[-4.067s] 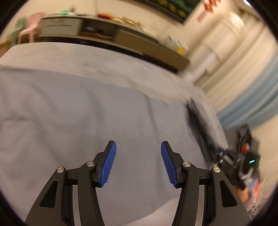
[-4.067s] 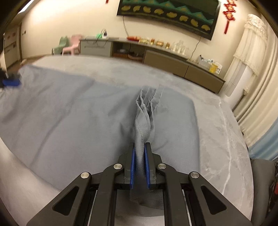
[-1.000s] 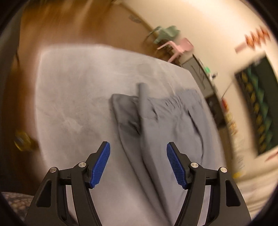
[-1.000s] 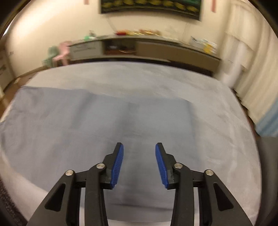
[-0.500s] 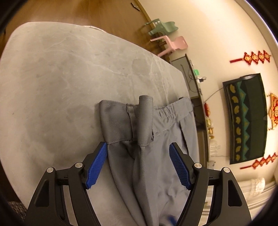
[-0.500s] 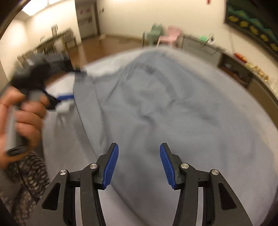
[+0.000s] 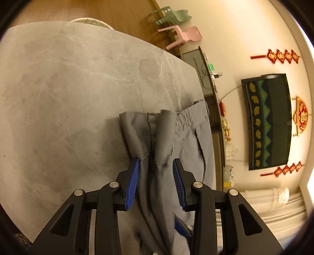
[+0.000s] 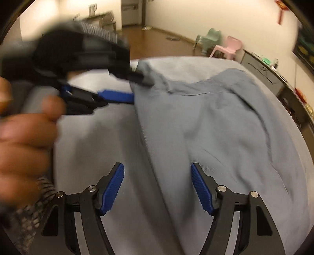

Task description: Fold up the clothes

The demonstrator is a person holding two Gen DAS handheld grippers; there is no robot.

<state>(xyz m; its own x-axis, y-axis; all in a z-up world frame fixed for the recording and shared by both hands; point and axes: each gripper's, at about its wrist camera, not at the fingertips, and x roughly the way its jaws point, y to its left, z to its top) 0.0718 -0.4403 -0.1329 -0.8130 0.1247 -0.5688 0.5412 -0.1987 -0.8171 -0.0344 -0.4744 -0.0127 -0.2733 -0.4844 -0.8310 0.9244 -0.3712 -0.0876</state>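
Note:
Grey trousers (image 7: 188, 141) lie on a grey marble table (image 7: 68, 88), waistband toward the far side. My left gripper (image 7: 156, 176) is open, its jaws closing around the bunched near corner of the waistband, cloth between the pads. In the right wrist view the trousers (image 8: 215, 127) spread across the table, and the left gripper (image 8: 135, 86) reaches in at the waistband corner. My right gripper (image 8: 157, 184) is open and empty, just above the trousers' near edge.
The table's rounded edge (image 7: 49, 25) drops to a wooden floor. A pink chair (image 7: 182, 37) and a green chair (image 7: 170, 15) stand beyond it. A low cabinet (image 7: 208, 82) runs along the wall. The person's hand (image 8: 21, 133) holds the left gripper.
My left gripper has moved forward onto the waistband corner and its jaws have narrowed around the cloth. My right gripper has swung left toward the waistband side, staying open.

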